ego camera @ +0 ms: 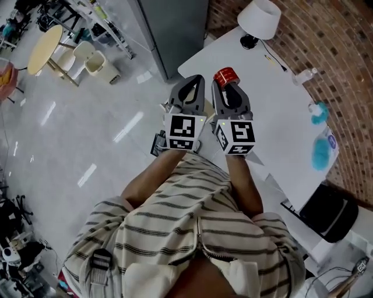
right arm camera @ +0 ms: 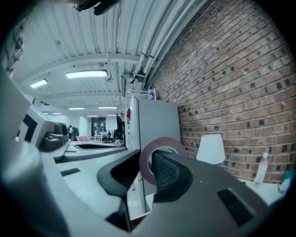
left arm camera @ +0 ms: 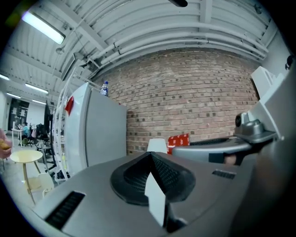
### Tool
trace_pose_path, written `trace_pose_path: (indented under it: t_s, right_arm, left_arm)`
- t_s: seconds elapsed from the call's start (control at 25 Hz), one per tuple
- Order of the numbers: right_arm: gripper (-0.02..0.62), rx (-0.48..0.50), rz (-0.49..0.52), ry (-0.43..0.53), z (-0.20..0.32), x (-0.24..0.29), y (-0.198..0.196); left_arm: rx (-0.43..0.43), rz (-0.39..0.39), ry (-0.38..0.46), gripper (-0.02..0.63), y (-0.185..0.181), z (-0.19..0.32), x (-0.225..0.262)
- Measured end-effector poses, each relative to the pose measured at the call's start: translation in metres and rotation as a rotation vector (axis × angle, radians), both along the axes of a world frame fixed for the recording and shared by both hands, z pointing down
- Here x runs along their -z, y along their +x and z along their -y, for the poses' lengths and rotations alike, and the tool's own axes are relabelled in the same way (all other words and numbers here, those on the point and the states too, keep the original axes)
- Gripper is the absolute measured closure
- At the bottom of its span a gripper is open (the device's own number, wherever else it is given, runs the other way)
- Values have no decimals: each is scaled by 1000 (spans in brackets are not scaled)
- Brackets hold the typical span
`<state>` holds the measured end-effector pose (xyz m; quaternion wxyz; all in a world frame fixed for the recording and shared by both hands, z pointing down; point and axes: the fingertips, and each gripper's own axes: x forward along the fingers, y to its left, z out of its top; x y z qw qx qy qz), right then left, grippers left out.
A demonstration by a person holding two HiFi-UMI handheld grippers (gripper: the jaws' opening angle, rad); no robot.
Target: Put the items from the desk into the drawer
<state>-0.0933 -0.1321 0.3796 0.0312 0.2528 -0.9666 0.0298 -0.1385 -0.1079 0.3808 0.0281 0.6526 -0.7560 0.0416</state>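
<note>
**Desk and grippers, seen from the head and along each pair of jaws.** The white desk point(ego camera: 274, 99) fills the upper right of the head view, with a lamp point(ego camera: 259, 17) at its far corner and a bottle point(ego camera: 304, 75) and blue items point(ego camera: 320, 152) along its right edge. We see no drawer in any view.

Both grippers sit side by side at frame centre, held level over the desk's near corner. The left gripper point(ego camera: 197, 78) has its jaws together at the tips, and nothing shows between them. The right gripper point(ego camera: 227, 88) stands part-open, clamped on a red tape roll point(ego camera: 226, 75) at its tips.

**Step.** We judge this to be the carry: one item is lifted clear of the desk and not yet stowed. The next move calls for finding the drawer, bringing the roll over its open mouth, and only then parting the jaws. The left gripper is free to pull the drawer open.

**Orientation.** The roll is a ring, so it has no long axis. In the right gripper view its hole faces obliquely back along the jaws and slightly upward.
</note>
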Motion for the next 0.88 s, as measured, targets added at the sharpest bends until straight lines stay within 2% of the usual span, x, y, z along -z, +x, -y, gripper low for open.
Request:
trace_pose_path:
  t_s: [0.24, 0.88]
  right_arm:
    - [512, 32, -29, -18, -11, -9, -17]
    - [512, 49, -123, -84, -6, -49, -35]
  left_arm:
    - [30, -10, -12, 601, -16, -10, -7]
    - [25, -63, -67, 601, -29, -1, -39]
